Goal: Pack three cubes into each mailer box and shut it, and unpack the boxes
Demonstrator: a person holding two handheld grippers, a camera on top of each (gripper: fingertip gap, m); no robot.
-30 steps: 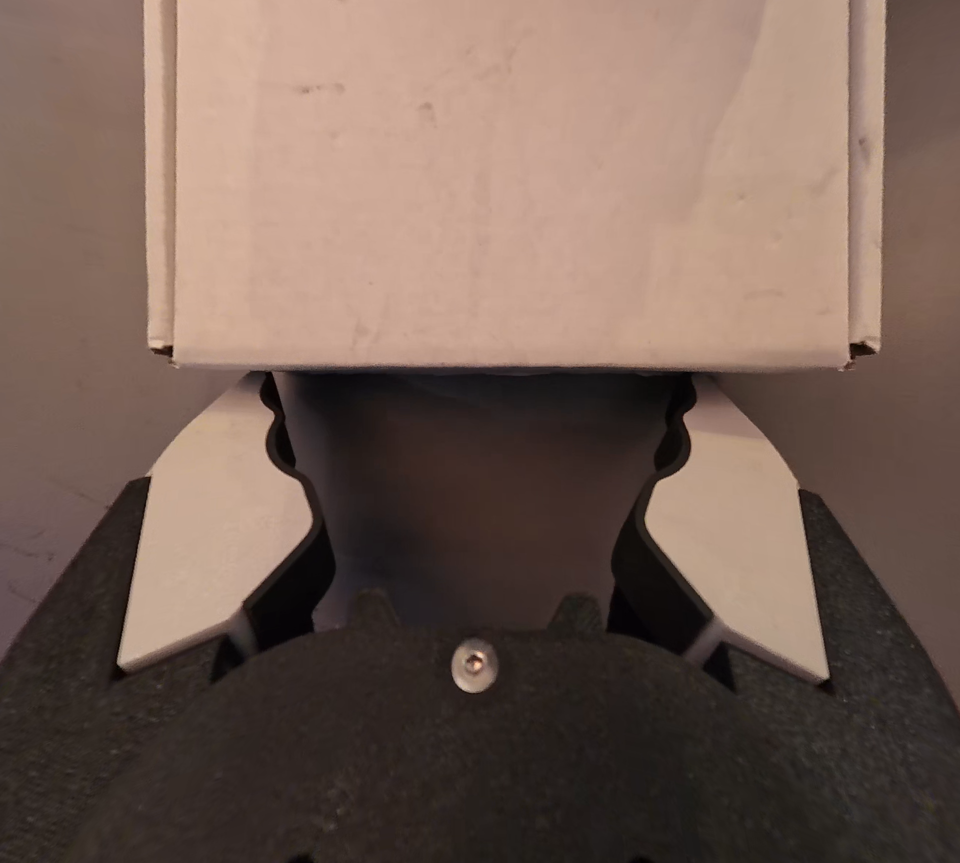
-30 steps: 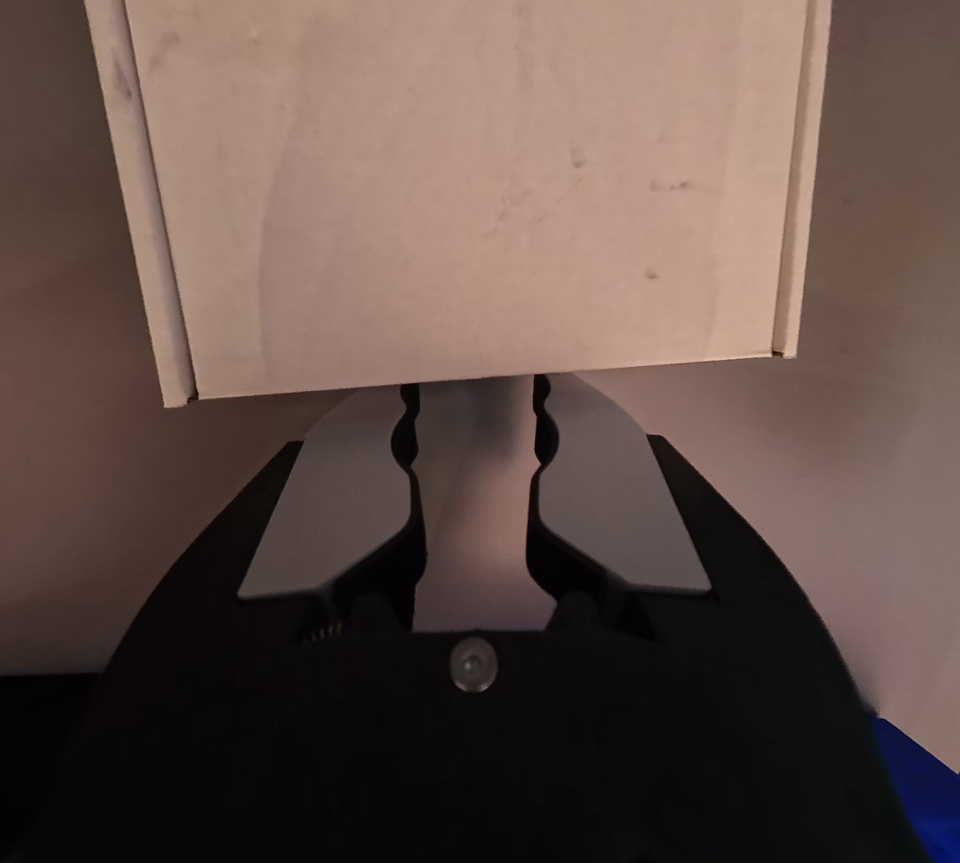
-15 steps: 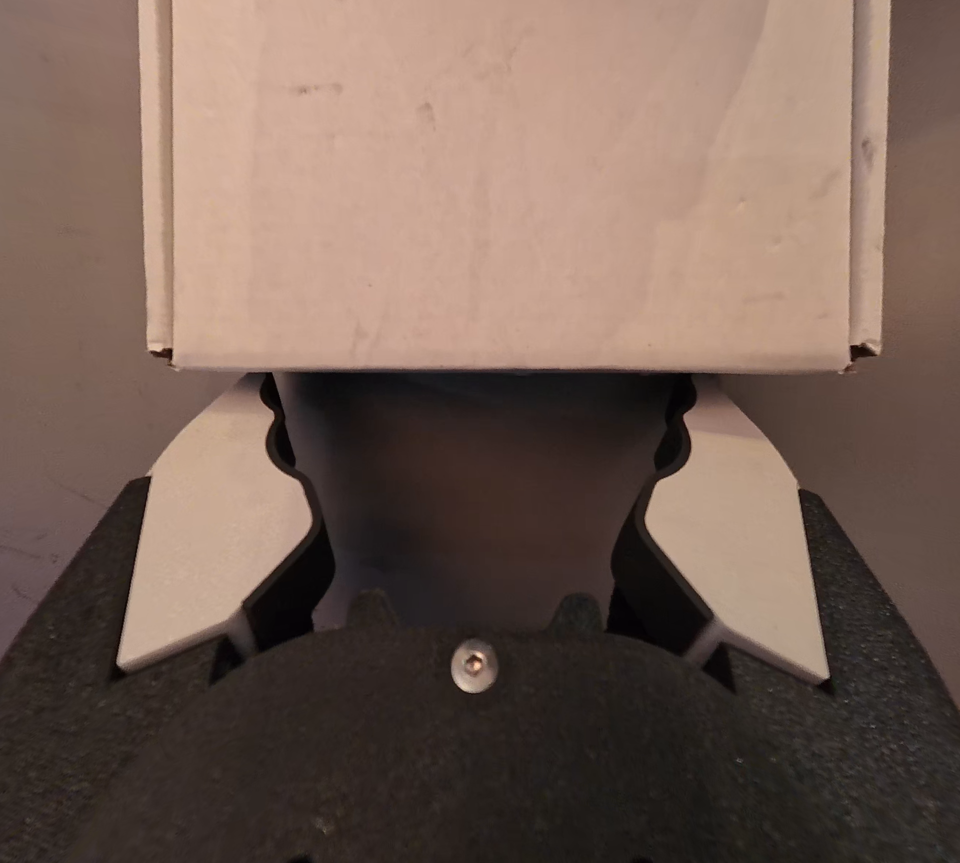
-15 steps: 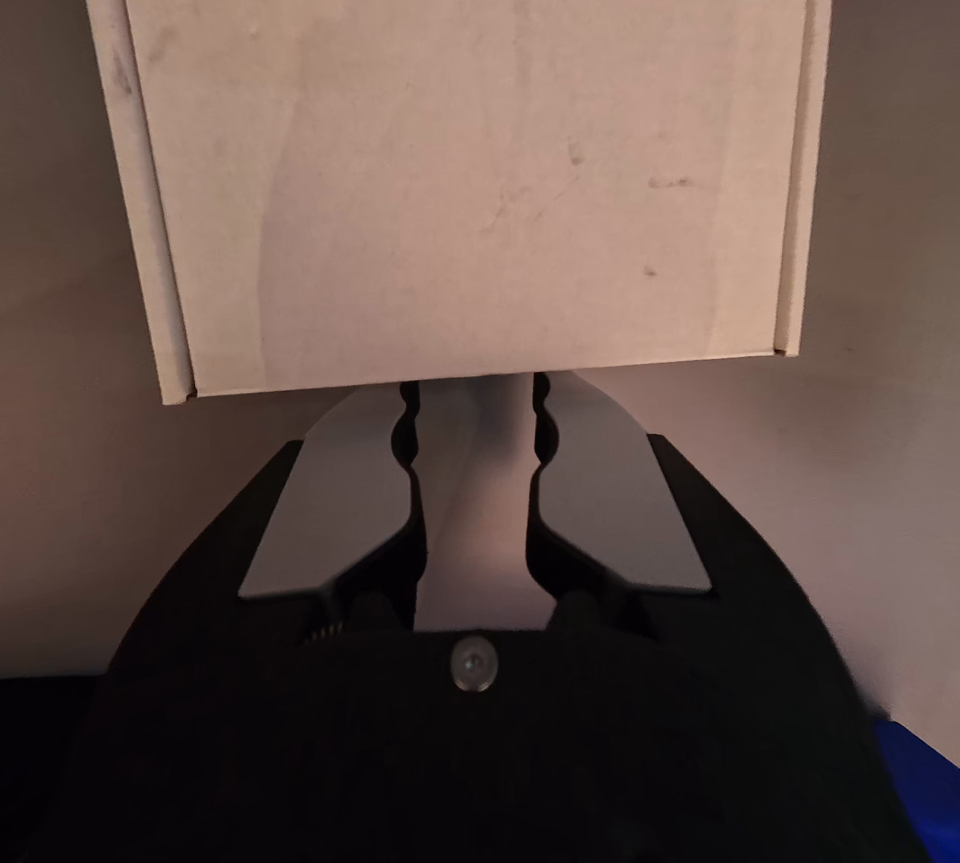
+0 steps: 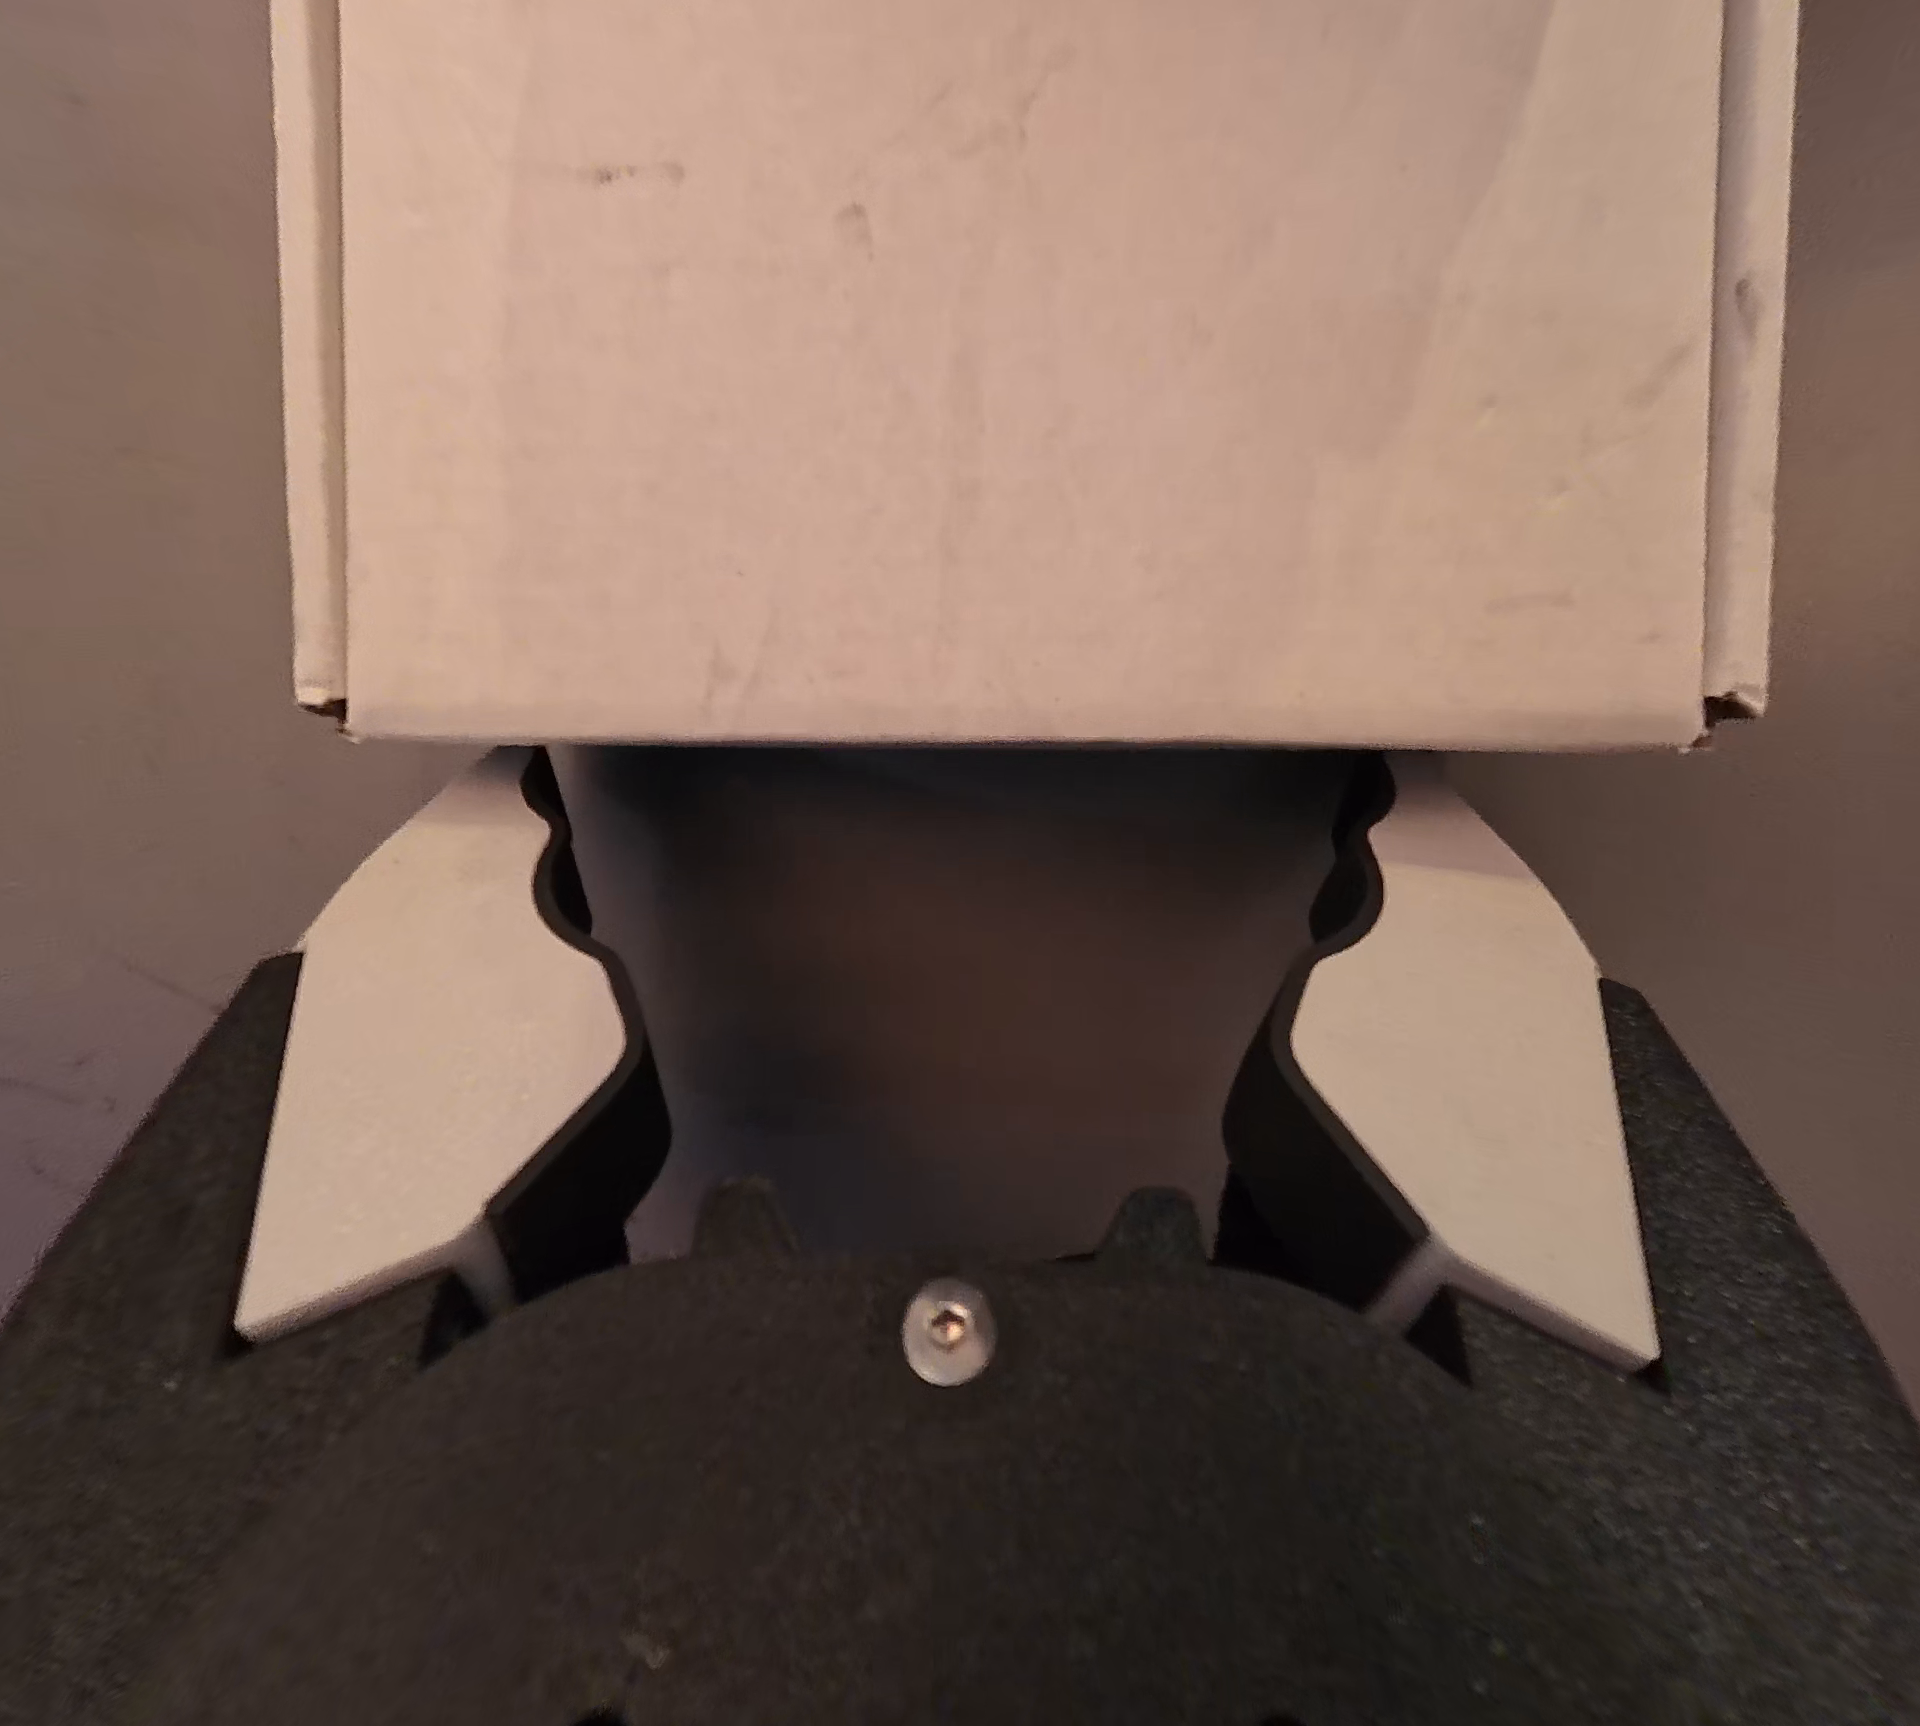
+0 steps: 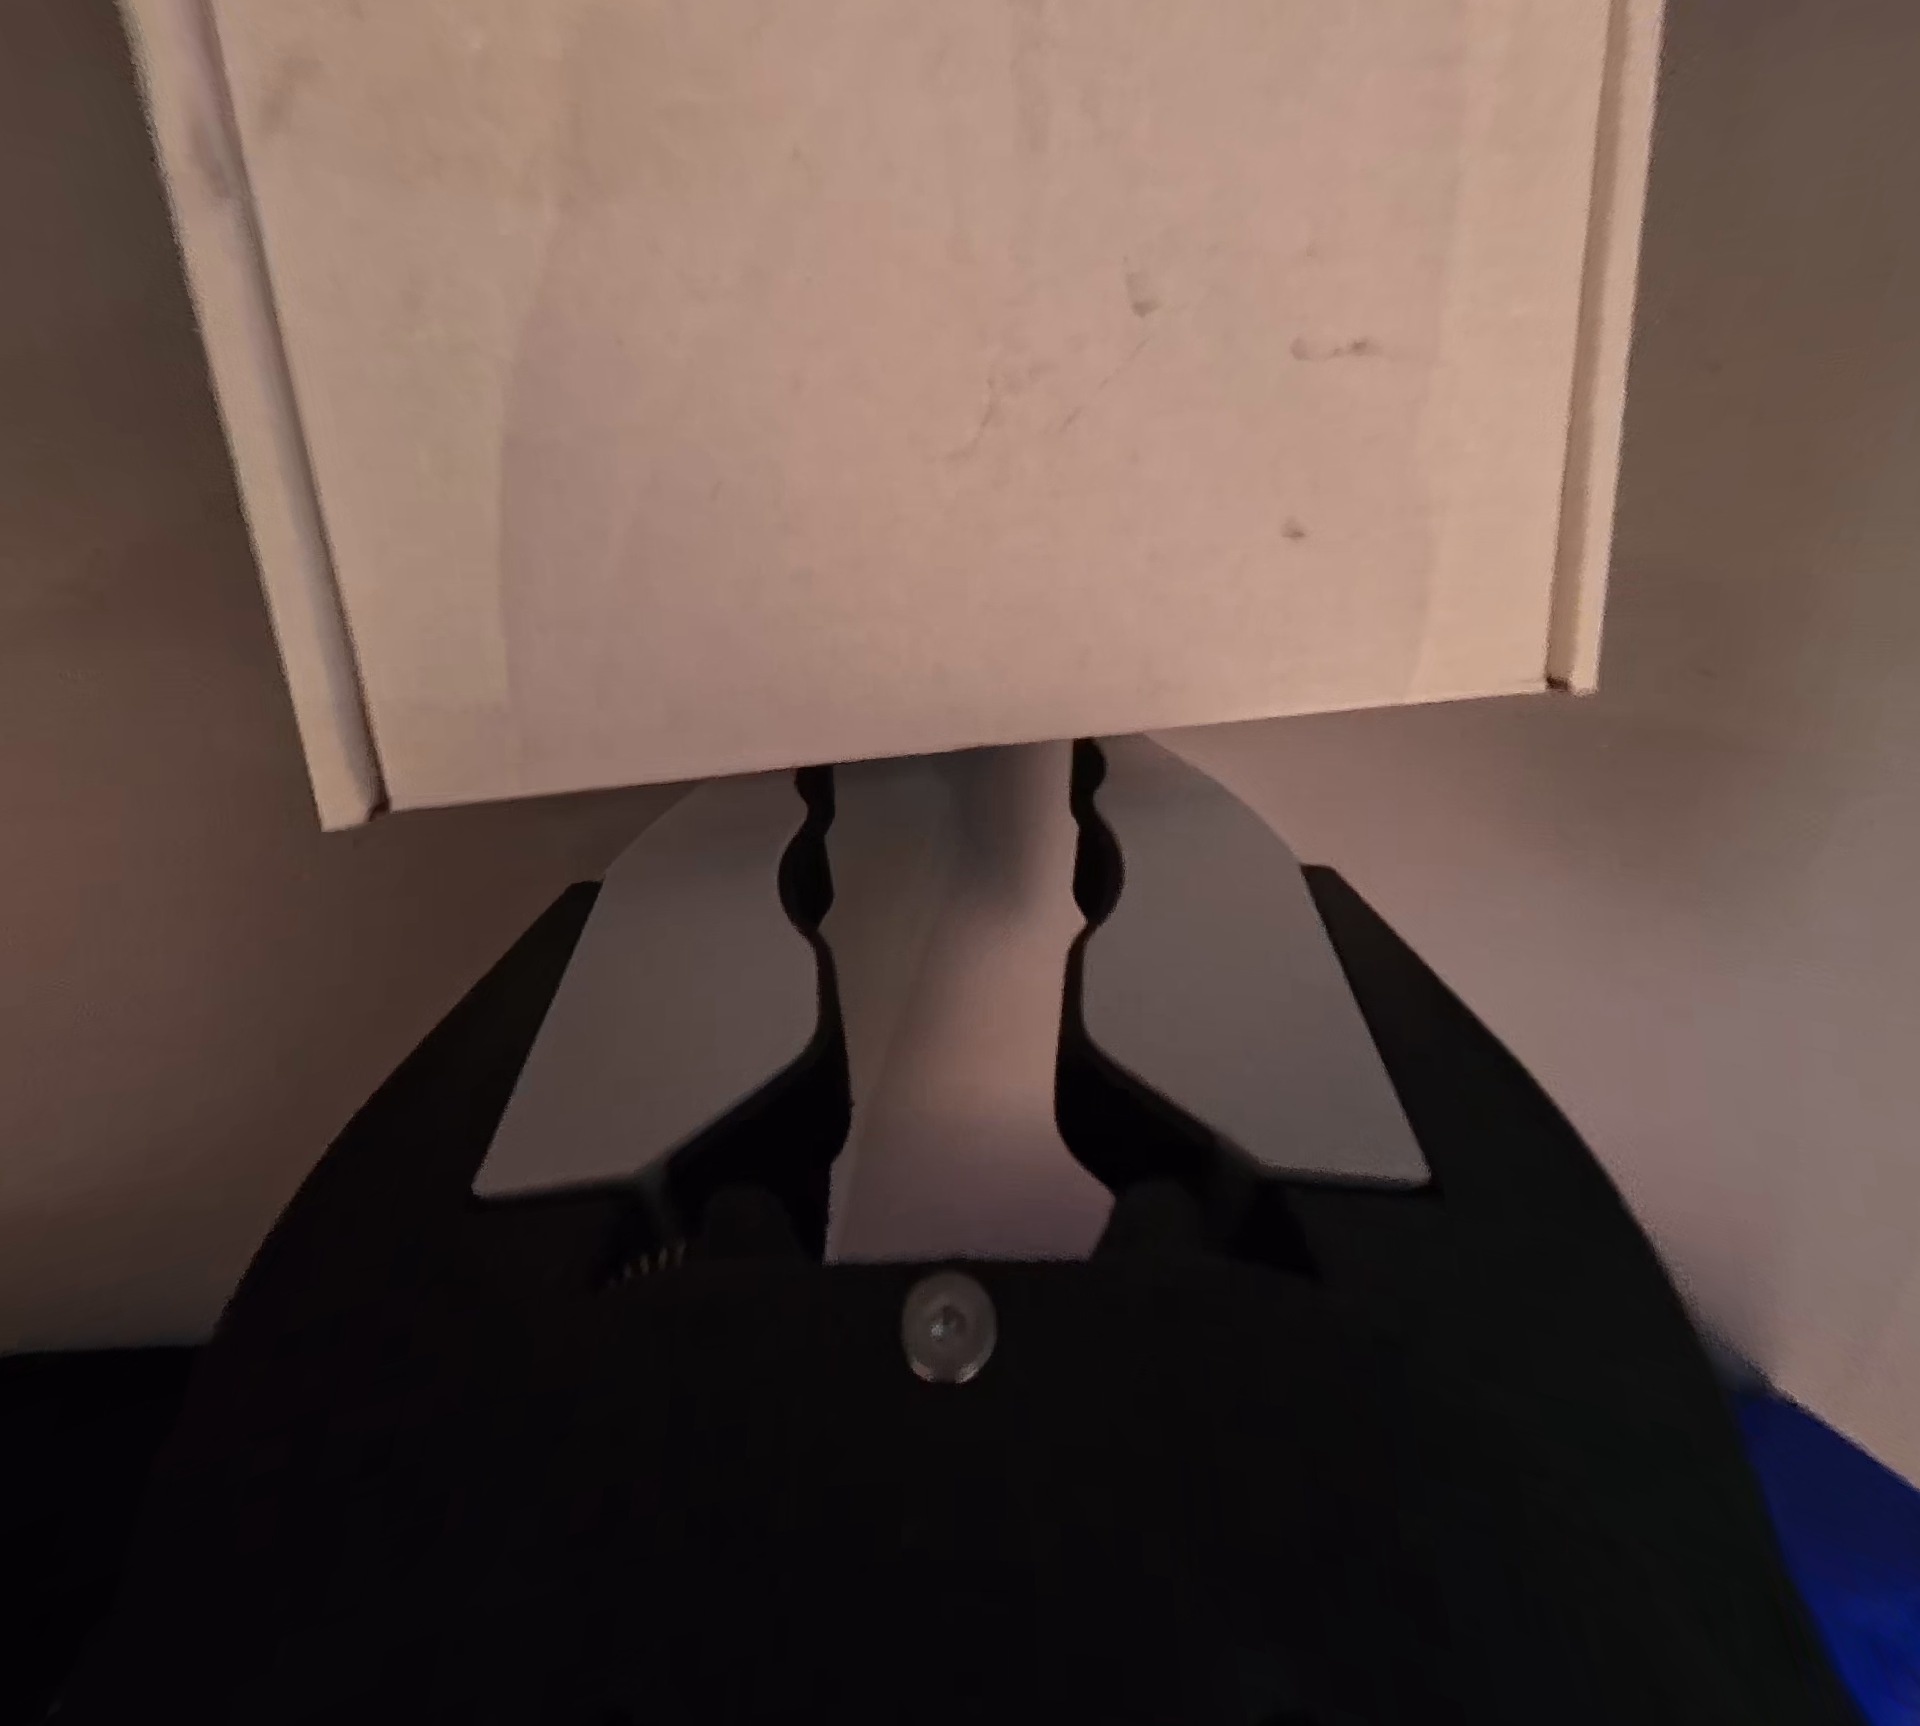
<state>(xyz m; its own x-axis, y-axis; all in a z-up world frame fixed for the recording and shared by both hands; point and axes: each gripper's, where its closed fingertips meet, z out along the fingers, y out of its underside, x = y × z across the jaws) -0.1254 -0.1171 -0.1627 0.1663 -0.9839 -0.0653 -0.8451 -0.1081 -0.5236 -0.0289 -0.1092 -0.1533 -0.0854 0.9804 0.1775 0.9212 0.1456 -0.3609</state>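
Left wrist view unchanged, left tool (image 5: 956,746) spread, right tool (image 6: 948,757) narrowly parted, box (image 5: 1039,274) shut.

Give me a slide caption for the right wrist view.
Right gripper reaching under a closed white mailer box, fingertips hidden beneath its near edge.

The right gripper (image 6: 951,793) reaches under a closed white mailer box (image 6: 935,274), fingertips hidden.

We are finding nothing readable: the white mailer box (image 5: 1039,274) filling both frames' upper halves is carrying only scuffs.
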